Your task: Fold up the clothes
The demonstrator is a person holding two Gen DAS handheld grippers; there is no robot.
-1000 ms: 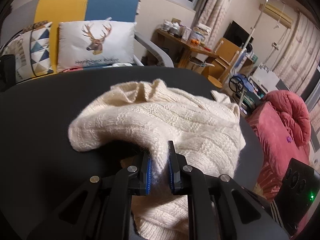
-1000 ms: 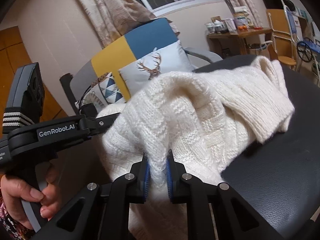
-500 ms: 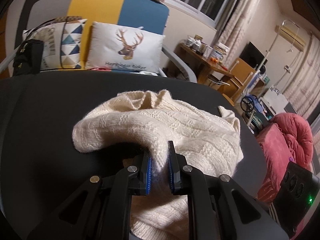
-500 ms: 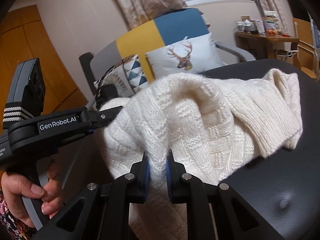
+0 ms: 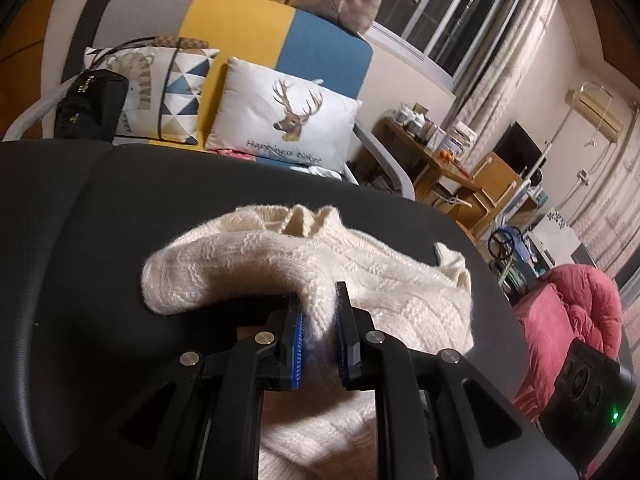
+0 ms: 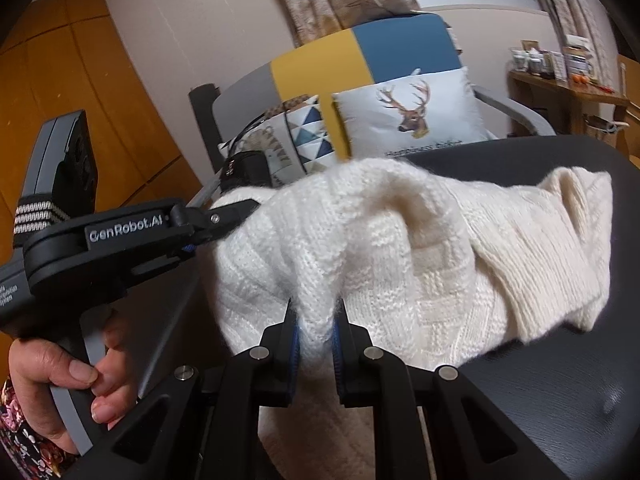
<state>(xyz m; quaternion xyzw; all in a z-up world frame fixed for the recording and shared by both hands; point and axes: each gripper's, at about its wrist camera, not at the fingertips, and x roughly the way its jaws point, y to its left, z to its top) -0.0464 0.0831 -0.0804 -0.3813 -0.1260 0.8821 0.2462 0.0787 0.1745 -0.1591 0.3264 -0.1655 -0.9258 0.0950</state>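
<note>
A cream knitted sweater lies bunched on the dark desk, in front of the deer cushion. The left claw is clamped on a raised fold of the sweater's near edge. The right claw pinches another fold of the same sweater, lifted off the desk, beside the person's hand gripping the left claw's handle.

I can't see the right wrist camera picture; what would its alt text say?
A black two-finger right gripper is shut on a fold of a cream knitted sweater lying on a dark table. At left, a hand holds the left gripper, also at the sweater. Behind is a deer cushion on a chair.
</note>
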